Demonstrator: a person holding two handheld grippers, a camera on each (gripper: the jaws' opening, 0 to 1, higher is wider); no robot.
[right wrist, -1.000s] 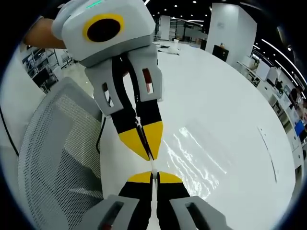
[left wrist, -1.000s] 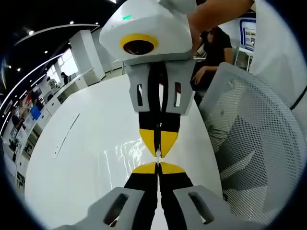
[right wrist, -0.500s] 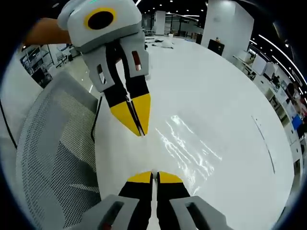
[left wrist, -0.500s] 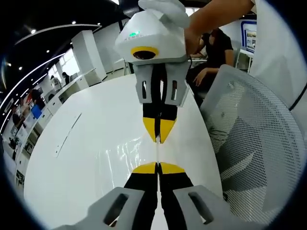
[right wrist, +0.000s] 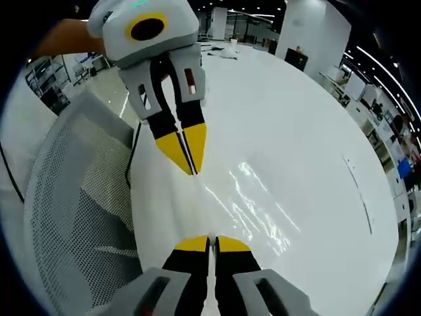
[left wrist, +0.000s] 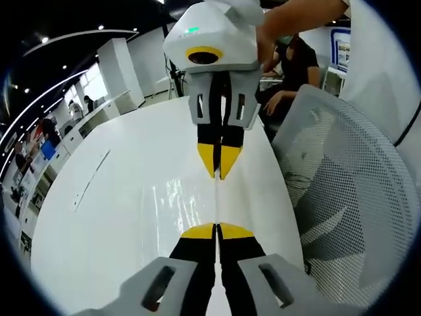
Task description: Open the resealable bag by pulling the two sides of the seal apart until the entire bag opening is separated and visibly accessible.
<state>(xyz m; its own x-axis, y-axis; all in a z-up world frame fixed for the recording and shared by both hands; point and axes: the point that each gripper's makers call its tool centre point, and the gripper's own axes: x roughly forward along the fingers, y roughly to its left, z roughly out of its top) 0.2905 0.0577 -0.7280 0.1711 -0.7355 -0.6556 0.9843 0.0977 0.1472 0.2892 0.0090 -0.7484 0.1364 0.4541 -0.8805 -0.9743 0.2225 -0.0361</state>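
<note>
A clear resealable bag (left wrist: 176, 203) hangs stretched over the white table (left wrist: 85, 243), showing mostly as glints. In the left gripper view my left gripper (left wrist: 217, 228) rises from the bottom, shut on one edge of the bag's mouth. My right gripper (left wrist: 219, 175) faces it from above, shut on the opposite edge. A taut line of film runs between the two sets of yellow tips. In the right gripper view my right gripper (right wrist: 212, 239) is at the bottom and my left gripper (right wrist: 191, 170) comes in from the upper left, with the bag (right wrist: 258, 212) spread to the right.
A grey mesh chair (left wrist: 345, 197) stands close beside the table edge, and is the same chair (right wrist: 69, 217) in the right gripper view. A thin strip (left wrist: 91, 179) lies on the table. A person (left wrist: 296, 62) sits at the far end.
The gap between the two grippers has widened, drawing the bag's film longer between them. Both stay shut on it.
</note>
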